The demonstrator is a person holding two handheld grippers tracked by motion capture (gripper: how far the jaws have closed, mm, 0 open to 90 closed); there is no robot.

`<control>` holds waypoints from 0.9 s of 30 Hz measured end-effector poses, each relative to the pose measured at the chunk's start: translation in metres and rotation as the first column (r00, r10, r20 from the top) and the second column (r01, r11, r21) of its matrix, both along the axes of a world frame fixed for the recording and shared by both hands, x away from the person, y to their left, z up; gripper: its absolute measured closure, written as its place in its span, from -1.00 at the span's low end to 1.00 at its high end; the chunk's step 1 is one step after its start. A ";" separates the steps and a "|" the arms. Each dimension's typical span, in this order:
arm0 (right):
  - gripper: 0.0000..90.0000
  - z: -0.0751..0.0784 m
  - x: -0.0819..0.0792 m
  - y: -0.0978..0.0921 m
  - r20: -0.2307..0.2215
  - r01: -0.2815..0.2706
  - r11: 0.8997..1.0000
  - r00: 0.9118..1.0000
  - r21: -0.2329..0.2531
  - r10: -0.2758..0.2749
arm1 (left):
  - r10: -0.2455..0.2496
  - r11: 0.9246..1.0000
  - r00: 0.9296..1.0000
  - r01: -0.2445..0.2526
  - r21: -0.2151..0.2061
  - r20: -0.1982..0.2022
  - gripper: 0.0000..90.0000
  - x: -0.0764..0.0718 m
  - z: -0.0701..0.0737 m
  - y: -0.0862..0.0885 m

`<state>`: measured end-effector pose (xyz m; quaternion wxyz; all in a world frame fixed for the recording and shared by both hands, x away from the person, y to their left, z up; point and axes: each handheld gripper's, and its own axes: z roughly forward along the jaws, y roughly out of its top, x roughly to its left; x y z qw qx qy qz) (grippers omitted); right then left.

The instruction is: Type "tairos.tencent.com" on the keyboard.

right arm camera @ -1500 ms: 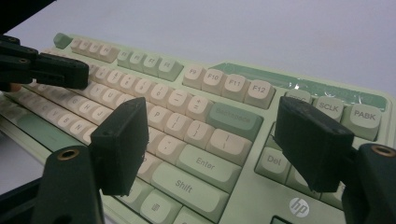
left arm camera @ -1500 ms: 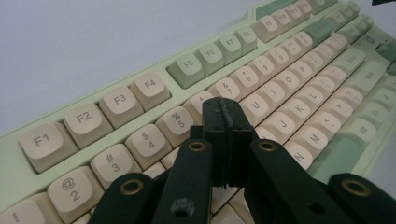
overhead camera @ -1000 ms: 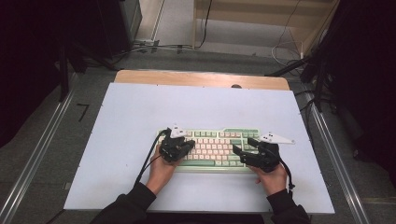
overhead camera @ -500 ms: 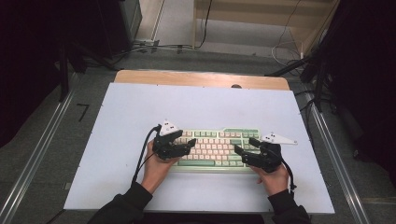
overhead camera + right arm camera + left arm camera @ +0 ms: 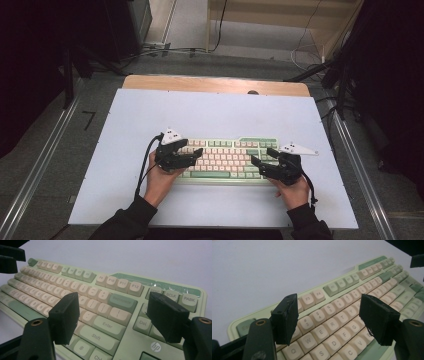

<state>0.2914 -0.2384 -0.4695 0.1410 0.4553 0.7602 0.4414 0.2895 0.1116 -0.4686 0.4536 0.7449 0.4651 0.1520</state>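
A pale green keyboard with cream keys lies flat on the white tabletop, near the front. My left gripper hovers over its left end, jaws open and pointing right. In the left gripper view the left gripper is spread above the QWERTY keys of the keyboard, with nothing between the pads. My right gripper hovers over the right end, jaws pointing left. In the right gripper view the right gripper stands open over the Enter and Shift keys of the keyboard.
The white table has bare room behind and beside the keyboard. A wooden strip runs along its far edge. Metal rails flank both sides, and cables lie on the floor beyond.
My left gripper has drifted a little left along the keyboard. The right gripper has hardly moved. Both stay open.
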 end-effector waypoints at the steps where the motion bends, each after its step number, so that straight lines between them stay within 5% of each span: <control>1: -0.46 0.000 0.000 0.000 0.000 0.000 1.000 1.000 0.000 0.000 | 0.000 1.000 1.000 0.000 0.000 0.000 -0.28 0.000 0.000 0.000; 19: -0.46 0.000 -0.001 -0.002 -0.001 0.005 1.000 1.000 -0.002 -0.005 | 0.024 1.000 1.000 -0.024 -0.003 -0.001 -0.20 -0.010 -0.003 0.016; 23: -0.46 0.000 -0.002 -0.002 0.002 0.005 1.000 1.000 -0.001 -0.005 | 0.026 1.000 1.000 -0.026 -0.008 0.004 -0.02 -0.014 -0.005 0.020; 27: -0.46 0.000 -0.002 -0.002 0.001 0.005 1.000 1.000 0.000 -0.005 | 0.012 1.000 1.000 -0.012 -0.007 0.007 0.37 -0.017 -0.007 0.023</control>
